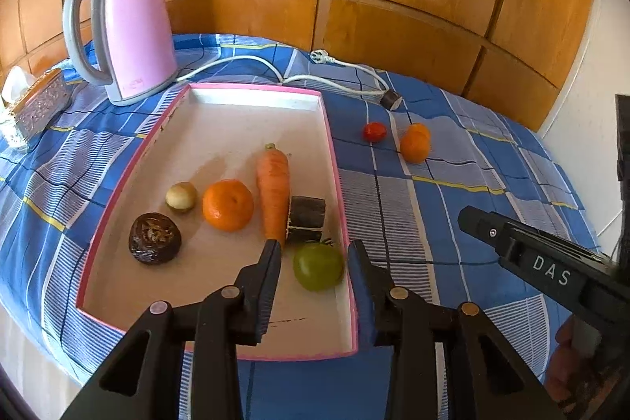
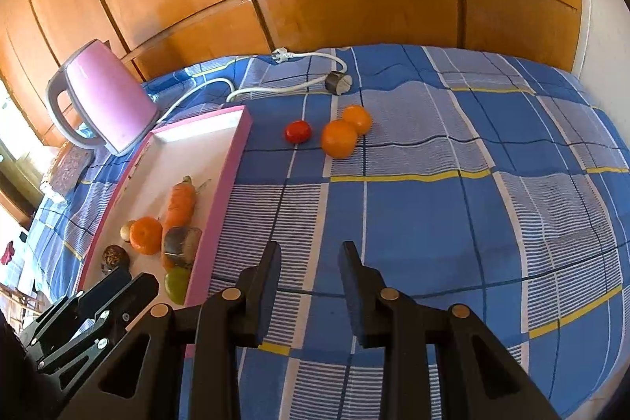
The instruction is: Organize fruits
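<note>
A pink-rimmed white tray (image 1: 332, 144) lies on the blue plaid cloth. In it are a green fruit (image 1: 318, 265), a carrot (image 1: 273, 189), an orange (image 1: 228, 205), a dark cylinder piece (image 1: 308, 218), a small pale round fruit (image 1: 181, 197) and a dark brown round one (image 1: 155, 239). My left gripper (image 1: 315, 248) is open above the tray's near right corner, its fingers either side of the green fruit, apart from it. My right gripper (image 2: 311, 248) is open and empty over the cloth right of the tray (image 2: 232, 160). A red tomato (image 2: 298, 131) and two oranges (image 2: 339, 138) (image 2: 357, 119) lie on the cloth beyond it.
A pink kettle (image 1: 132, 30) stands behind the tray at the left, its white cord (image 1: 334, 79) and plug running across the back. A dark cylinder piece (image 1: 390, 100) lies by the cord. A patterned tissue box (image 1: 37, 105) sits far left. A wooden wardrobe stands behind.
</note>
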`<state>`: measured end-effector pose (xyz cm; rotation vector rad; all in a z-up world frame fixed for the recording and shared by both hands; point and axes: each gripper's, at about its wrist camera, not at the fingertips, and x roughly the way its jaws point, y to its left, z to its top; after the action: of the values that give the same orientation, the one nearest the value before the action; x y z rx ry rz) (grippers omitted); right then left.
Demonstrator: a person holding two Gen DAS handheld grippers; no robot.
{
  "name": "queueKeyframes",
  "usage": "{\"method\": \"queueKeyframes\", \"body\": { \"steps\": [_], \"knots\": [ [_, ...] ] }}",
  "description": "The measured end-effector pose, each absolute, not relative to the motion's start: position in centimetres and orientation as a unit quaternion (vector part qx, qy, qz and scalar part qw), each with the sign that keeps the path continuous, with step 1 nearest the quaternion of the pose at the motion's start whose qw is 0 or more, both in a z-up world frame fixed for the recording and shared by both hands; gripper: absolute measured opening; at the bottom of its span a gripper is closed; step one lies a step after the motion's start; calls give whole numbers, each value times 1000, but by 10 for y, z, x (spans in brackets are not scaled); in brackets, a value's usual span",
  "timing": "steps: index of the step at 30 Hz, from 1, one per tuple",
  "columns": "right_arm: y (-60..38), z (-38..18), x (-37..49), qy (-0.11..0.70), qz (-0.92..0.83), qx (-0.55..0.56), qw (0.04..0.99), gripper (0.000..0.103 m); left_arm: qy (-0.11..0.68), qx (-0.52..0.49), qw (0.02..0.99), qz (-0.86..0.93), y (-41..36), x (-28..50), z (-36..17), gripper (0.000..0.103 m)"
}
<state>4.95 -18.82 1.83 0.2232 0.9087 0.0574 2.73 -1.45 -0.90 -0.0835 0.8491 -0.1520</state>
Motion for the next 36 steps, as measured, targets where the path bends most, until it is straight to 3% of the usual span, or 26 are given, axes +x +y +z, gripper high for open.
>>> {"method": "queueKeyframes", "body": {
  "steps": [36],
  "knots": [
    [-217,-23,172,466,-3,162,870,37,423,-49,902,-70,-50,142,-14,36]
  ]
}}
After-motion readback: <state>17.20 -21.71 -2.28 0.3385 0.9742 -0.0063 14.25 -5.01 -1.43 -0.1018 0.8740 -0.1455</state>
